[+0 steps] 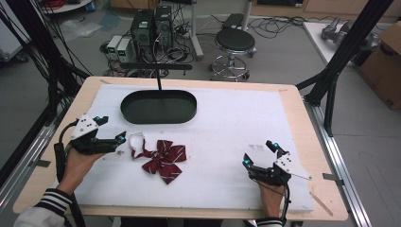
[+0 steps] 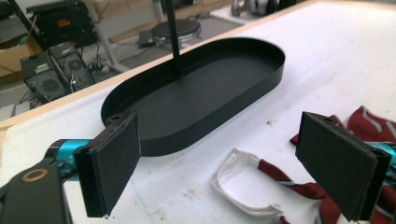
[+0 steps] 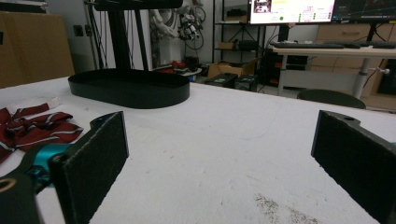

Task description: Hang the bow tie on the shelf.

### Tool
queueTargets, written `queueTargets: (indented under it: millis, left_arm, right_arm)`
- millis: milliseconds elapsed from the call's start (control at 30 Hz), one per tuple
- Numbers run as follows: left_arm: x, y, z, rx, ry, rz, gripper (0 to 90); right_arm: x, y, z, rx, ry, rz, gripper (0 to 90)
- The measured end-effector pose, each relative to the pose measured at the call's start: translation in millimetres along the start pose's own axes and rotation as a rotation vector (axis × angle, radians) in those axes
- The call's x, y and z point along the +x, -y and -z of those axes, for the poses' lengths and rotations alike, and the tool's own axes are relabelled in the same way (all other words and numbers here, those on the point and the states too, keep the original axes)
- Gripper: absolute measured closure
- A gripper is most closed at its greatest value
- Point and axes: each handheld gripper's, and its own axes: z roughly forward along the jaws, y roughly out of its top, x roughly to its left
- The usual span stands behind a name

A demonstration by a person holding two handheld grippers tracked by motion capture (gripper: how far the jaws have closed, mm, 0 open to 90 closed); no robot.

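Note:
A dark red bow tie with pale stripes (image 1: pixel 163 160) lies on the white mat, its white elastic strap (image 1: pixel 135 139) looped at its upper left. Behind it stands a black oval tray (image 1: pixel 158 107) with an upright post. My left gripper (image 1: pixel 112 129) rests just left of the strap, open, nothing between its jaws; its own view has the strap (image 2: pixel 238 183) and bow tie (image 2: pixel 369 123) close ahead and the tray (image 2: pixel 196 95) beyond. My right gripper (image 1: pixel 258 152) sits open near the mat's front right, empty, with the bow tie (image 3: pixel 35 125) and tray (image 3: pixel 129 87) far to its left.
The white mat (image 1: pixel 227 142) covers most of the wooden table (image 1: pixel 302 109). Beyond the far edge stand a round stool (image 1: pixel 234 45) and computer cases (image 1: pixel 151 28) with cables. Black frame struts (image 1: pixel 345 52) rise at the right, and a cardboard box (image 1: pixel 385 66) sits there.

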Motion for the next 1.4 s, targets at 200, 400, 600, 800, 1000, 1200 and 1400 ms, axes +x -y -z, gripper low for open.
queueTargets:
  millis: [200,400,600,800,1000,1200,1400]
  left_arm:
    - [4.2,-9.9,-9.1,0.087,0.016,-0.021,18.6]
    - [6.8,-13.1,-25.5,0.18,0.025,-0.012,19.0]
    - [8.5,-19.1,-44.3,0.267,0.045,-0.001,22.5]
    - [8.6,-21.6,-57.8,0.352,0.074,-0.004,26.0]
    - [10.9,-18.8,-67.3,0.452,0.076,-0.02,26.1]
    - [12.0,-16.4,-72.1,0.515,0.084,-0.006,31.8]
    - [11.1,-13.8,-76.7,0.562,0.092,0.0,37.6]
  right_arm:
    - [0.1,0.1,0.4,-0.001,-0.002,-0.006,2.9]
    - [-0.6,0.1,0.3,-0.005,-0.002,-0.007,2.9]
    - [-1.2,0.2,0.6,-0.007,-0.004,-0.016,2.9]
    - [-1.2,0.2,0.8,-0.005,-0.004,-0.02,2.9]
    - [-0.9,0.2,0.9,-0.007,-0.003,-0.022,2.9]
    - [-0.9,0.2,1.0,-0.008,-0.003,-0.019,2.9]
    - [-0.8,0.4,1.1,-0.012,-0.003,-0.012,2.9]
